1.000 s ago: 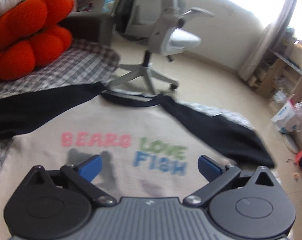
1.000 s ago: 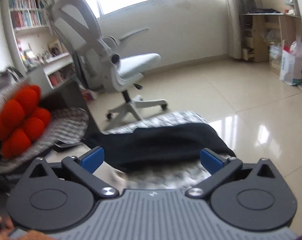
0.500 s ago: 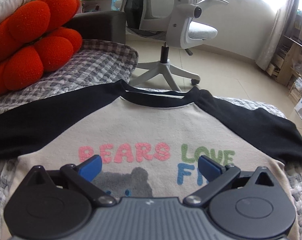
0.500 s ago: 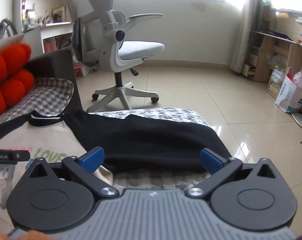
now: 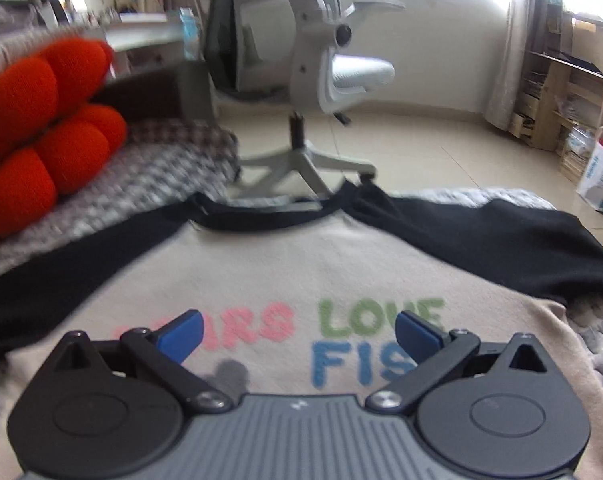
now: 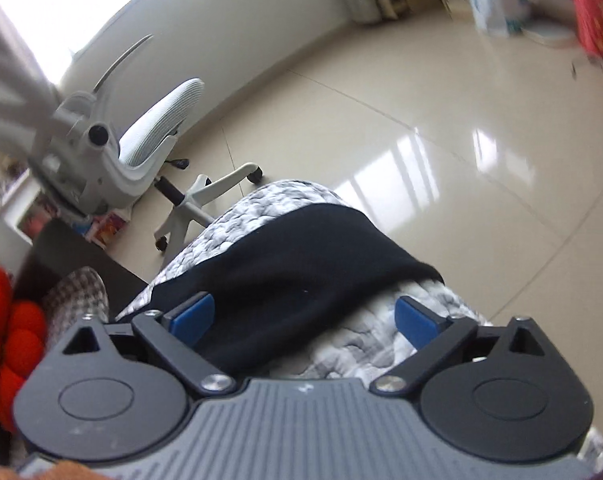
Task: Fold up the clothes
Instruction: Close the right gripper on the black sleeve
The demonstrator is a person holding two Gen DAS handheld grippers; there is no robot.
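A beige shirt [image 5: 269, 272] with black sleeves and the print BEARS LOVE FISH lies flat, front up, on a grey patterned blanket [image 5: 593, 328]. My left gripper [image 5: 299, 332] hovers open over the chest print, nothing between its blue pads. In the right wrist view my right gripper [image 6: 303, 316] hangs rolled over the shirt's black right sleeve [image 6: 301, 256], which lies across the blanket [image 6: 365, 344] near its edge. Its jaws are closing a little while still wide apart; the left pad is over the sleeve, the right pad over the blanket, and neither presses on cloth.
A red lumpy cushion [image 5: 41, 128] lies at the left on a checked cover [image 5: 157, 168]. A white office chair [image 5: 321, 80] stands on the tiled floor [image 6: 401, 120] just past the blanket's far edge. Shelves and bags [image 5: 597, 176] line the right wall.
The right gripper has rolled sharply and swung closer over the black sleeve, its pads slightly nearer together. The left gripper has sunk a little toward the shirt's print.
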